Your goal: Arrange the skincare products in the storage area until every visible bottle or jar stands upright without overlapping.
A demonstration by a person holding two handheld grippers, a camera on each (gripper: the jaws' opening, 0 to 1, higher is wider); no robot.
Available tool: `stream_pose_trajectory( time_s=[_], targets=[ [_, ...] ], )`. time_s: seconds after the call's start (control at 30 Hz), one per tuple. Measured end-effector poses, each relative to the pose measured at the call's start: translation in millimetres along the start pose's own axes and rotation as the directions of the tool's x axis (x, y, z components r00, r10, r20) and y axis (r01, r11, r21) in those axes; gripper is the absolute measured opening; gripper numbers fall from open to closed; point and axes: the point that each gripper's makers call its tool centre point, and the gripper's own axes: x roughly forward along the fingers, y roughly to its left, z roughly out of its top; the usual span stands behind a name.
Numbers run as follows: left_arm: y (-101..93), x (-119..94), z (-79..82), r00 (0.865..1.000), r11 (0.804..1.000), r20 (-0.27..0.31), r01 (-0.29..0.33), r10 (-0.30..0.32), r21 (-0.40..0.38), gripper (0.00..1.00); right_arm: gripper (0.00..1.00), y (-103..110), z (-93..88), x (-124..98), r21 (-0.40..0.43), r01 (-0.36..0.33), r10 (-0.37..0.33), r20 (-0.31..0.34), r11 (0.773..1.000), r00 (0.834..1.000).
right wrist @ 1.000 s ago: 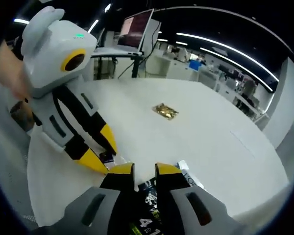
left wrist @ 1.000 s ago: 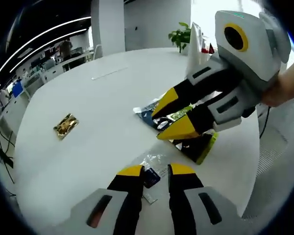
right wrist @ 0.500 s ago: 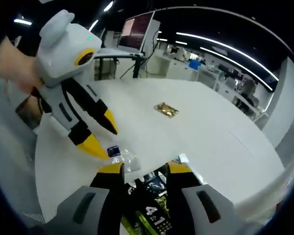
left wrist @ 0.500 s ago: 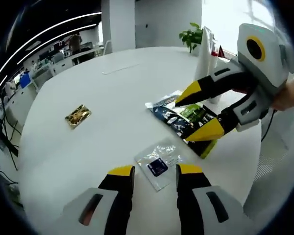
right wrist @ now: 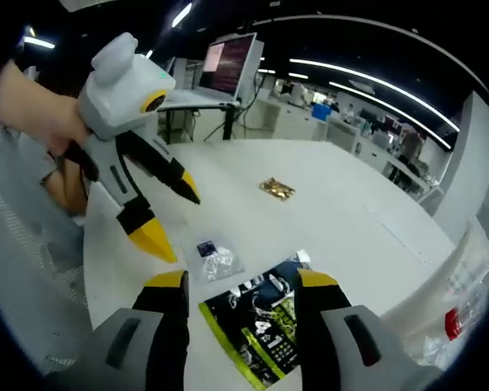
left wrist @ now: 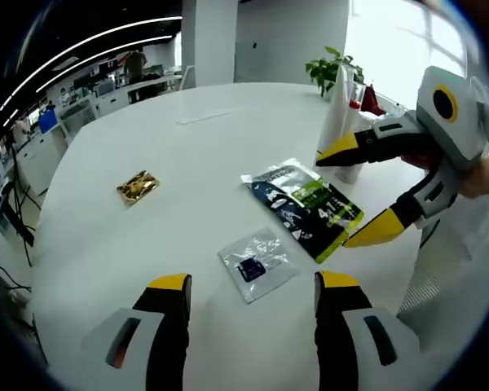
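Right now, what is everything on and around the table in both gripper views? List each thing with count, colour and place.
Table: one, white, round, bearing everything below.
Sachet: one, dark with green and white print, flat near the table edge, between the two grippers.
Clear packet: one, transparent with a dark blue square inside, flat beside the sachet.
Gold packet: one, gold, flat, apart towards the table's far side.
Clear bag: one, transparent, upright at the table edge; contents unclear.
Potted plant: one, green, beyond the table.
Monitor: one, lit, on a stand behind the table.
Left gripper: black and yellow, open, above the table.
Right gripper: black and yellow, open, over the sachet.
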Motion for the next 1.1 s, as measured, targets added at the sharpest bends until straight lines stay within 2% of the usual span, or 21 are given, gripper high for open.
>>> stream_pose_trajectory(
  time_s=[0.13,0.33,0.7,0.93,1.1],
  targets=[
    [-10.4,-12.0,6.3,1.000,1.000,0.008,0.013,-0.013,0.005,0.66,0.61,1.8,-2.0,-14.1,0.016,0.002,-0.002,0.008,1.000,1.000],
    [-20.1,-25.4,7.0,1.000,1.000,0.022,0.019,-0.018,-0.023,0.71,0.68,-0.5,-12.4,-36.6,0.063,0.021,-0.022,0.005,0.998,1.000],
    [-23.1,-47.6,-6.8,0.999,0.995,0.036,0.009,-0.006,-0.097,0.79,0.81,-10.2,-23.7,-73.8,0.156,0.061,-0.063,0.008,0.986,0.998],
    [-21.9,-66.4,-16.3,0.999,0.989,0.047,-0.008,0.016,-0.147,0.82,0.87,-19.0,-27.9,-100.2,0.209,0.099,-0.104,0.015,0.973,0.994],
    [-24.3,-75.7,-19.9,0.998,0.985,0.048,-0.019,0.028,-0.173,0.85,0.91,-21.5,-35.9,-110.6,0.243,0.112,-0.117,0.006,0.964,0.993]
  ],
)
